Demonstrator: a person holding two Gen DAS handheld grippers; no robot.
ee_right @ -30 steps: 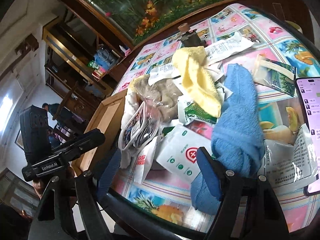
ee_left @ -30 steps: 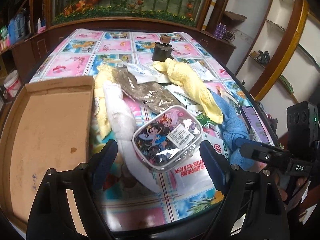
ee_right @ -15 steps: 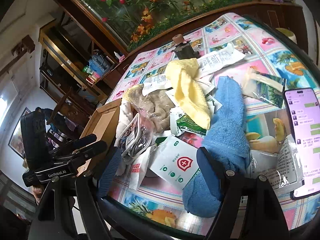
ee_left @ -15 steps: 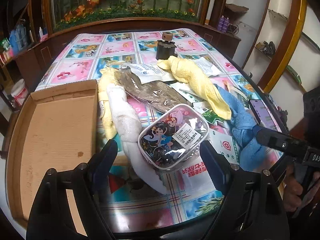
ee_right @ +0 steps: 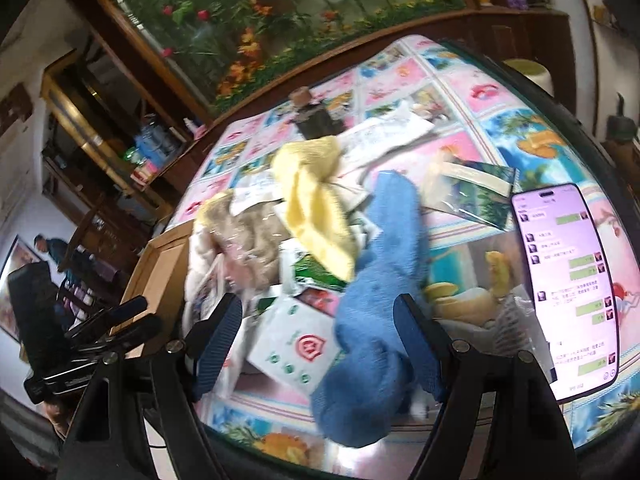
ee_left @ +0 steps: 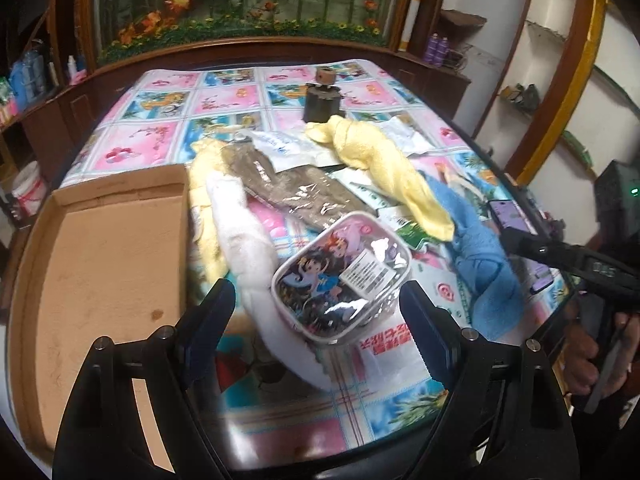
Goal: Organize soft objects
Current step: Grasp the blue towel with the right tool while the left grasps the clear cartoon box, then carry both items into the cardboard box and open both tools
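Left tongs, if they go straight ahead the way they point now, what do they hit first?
Most likely the clear cartoon pouch, lying between the open left tongs on the white towel; depth is uncertain.

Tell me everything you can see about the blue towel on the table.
The blue towel looks like soft terry cloth, bunched into a long rumpled roll with no flat folds. It lies on the patterned tablecloth near the table's front edge, beside the phone. The yellow towel drapes over its far end, and a white packet with a red emblem lies against it. The open right hand-held gripper frames its near end; contact is unclear.
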